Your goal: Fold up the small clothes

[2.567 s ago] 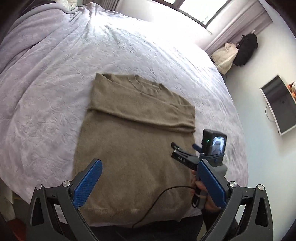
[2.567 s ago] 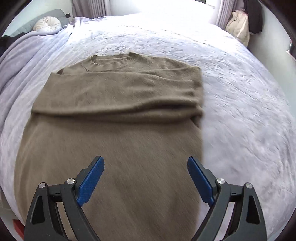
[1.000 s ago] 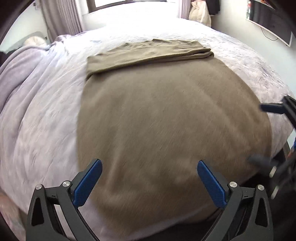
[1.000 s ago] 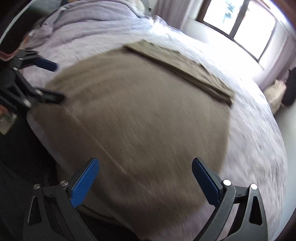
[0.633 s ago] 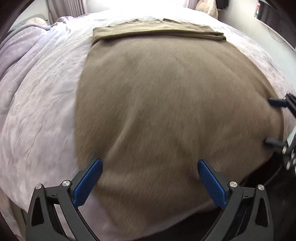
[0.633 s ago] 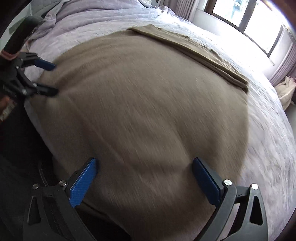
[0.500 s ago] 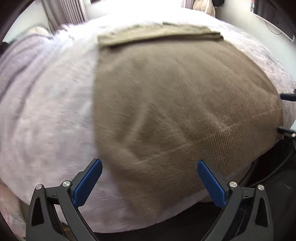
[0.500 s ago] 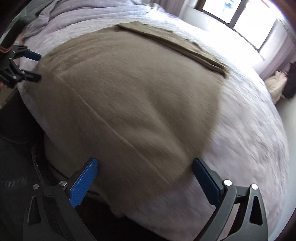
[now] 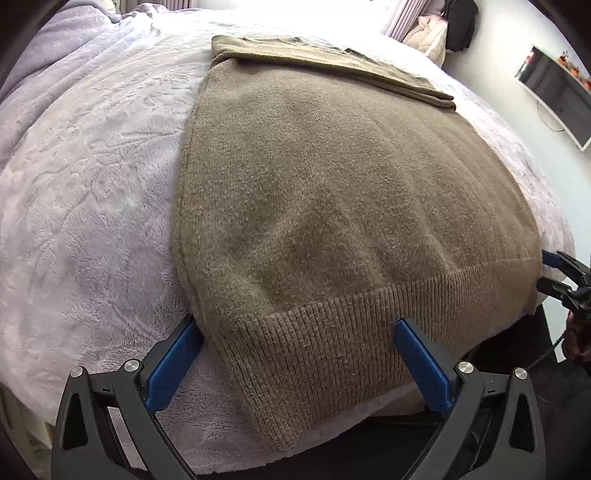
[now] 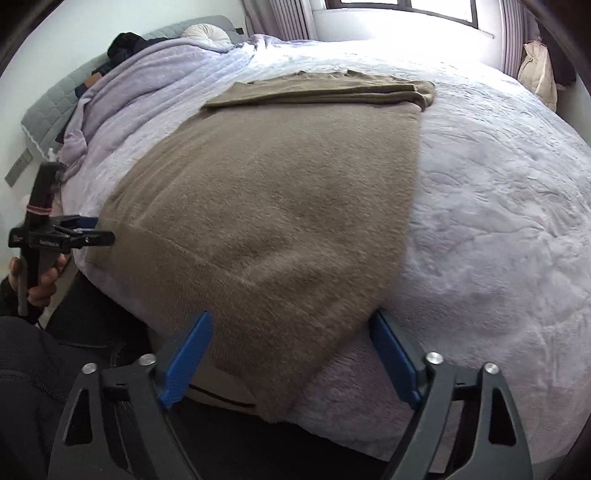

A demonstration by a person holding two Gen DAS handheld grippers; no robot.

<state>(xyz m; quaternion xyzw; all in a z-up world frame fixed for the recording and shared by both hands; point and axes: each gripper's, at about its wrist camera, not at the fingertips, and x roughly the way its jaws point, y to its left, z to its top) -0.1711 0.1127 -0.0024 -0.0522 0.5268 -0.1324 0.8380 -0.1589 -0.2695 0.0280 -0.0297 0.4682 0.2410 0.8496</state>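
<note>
An olive-brown knit sweater (image 9: 332,177) lies flat on the bed, its sleeves folded across the far end, its ribbed hem hanging over the near bed edge; it also shows in the right wrist view (image 10: 280,192). My left gripper (image 9: 295,350) is open, its blue fingers straddling the hem's left corner. My right gripper (image 10: 291,350) is open, straddling the hem's right corner. Each gripper also shows in the other's view, the right one (image 9: 554,273) and the left one (image 10: 92,230), both at the hem's outer corners.
A lilac plush blanket (image 9: 81,177) covers the bed. A pillow (image 10: 207,35) and dark clothes (image 10: 125,42) lie at the headboard. A wall screen (image 9: 557,92) and bags (image 9: 432,33) are to the right. A window (image 10: 406,7) is behind the bed.
Both grippers have dropped low and close to the near bed edge, each now straddling a hem corner. The sweater has not moved.
</note>
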